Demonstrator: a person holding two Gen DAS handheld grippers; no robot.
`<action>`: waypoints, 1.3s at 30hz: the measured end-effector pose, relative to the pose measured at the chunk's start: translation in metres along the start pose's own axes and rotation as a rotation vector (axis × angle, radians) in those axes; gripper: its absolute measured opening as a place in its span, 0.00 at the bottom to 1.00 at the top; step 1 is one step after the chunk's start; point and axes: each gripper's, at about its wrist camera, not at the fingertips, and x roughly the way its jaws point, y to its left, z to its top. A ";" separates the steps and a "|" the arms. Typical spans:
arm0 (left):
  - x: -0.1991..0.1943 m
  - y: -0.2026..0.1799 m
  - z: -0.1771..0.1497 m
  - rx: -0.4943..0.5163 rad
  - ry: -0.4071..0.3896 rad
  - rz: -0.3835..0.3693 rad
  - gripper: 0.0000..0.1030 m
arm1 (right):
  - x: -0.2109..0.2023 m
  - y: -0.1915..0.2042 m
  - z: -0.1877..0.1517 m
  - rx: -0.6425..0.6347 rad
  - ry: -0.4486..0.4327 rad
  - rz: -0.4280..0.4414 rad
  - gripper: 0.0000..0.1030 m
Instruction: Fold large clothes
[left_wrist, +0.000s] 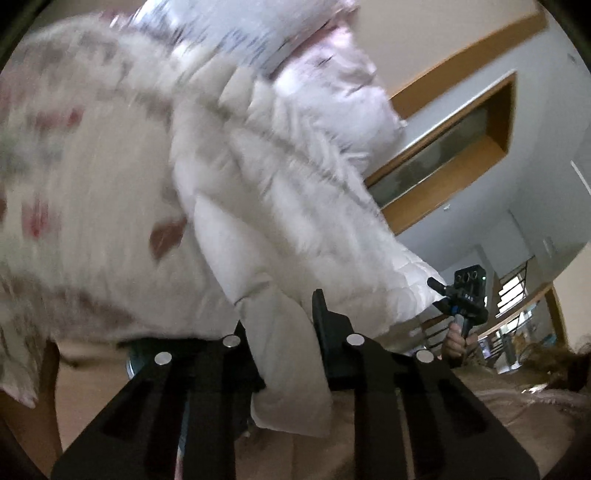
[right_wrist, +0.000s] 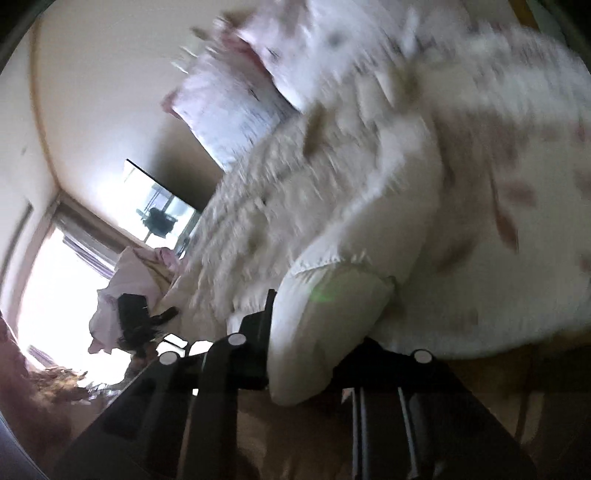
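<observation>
Item: white quilted jacket, padded, with a pale fur-like strip along one edge. It hangs in the air, stretched between the two tongs, and fills the middle of both wrist views. Heavy blur covers most of it.

Left tongs: clenched on a thick fold of the jacket. The padded fabric runs down between the two black fingers and bulges out below them. The view is tilted, with walls and wood trim running diagonally on the right.

Right tongs: clenched on another padded fold of the jacket, which is pinched between the fingers and hangs down past them. The view is tilted as well.

Right tongs as seen from the left wrist: far right, at the jacket's other end, raised, with the person's hand wrapped round the grip below the black body. Whether the tips touch the jacket from this angle cannot be told.

Left tongs as seen from the right wrist: dark shape at left against a bright window, detail lost to glare.

Background: floral bedding, cream with red-brown print, lies behind the jacket. A pale striped pillow sits at the far end, blurred.
</observation>
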 end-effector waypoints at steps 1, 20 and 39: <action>-0.004 -0.006 0.008 0.024 -0.028 0.018 0.18 | -0.001 0.006 0.006 -0.021 -0.025 -0.019 0.17; 0.007 -0.021 0.147 0.061 -0.280 0.291 0.15 | 0.021 0.063 0.114 -0.212 -0.437 -0.406 0.15; 0.086 0.027 0.275 -0.033 -0.266 0.314 0.15 | 0.127 0.018 0.236 -0.133 -0.391 -0.533 0.15</action>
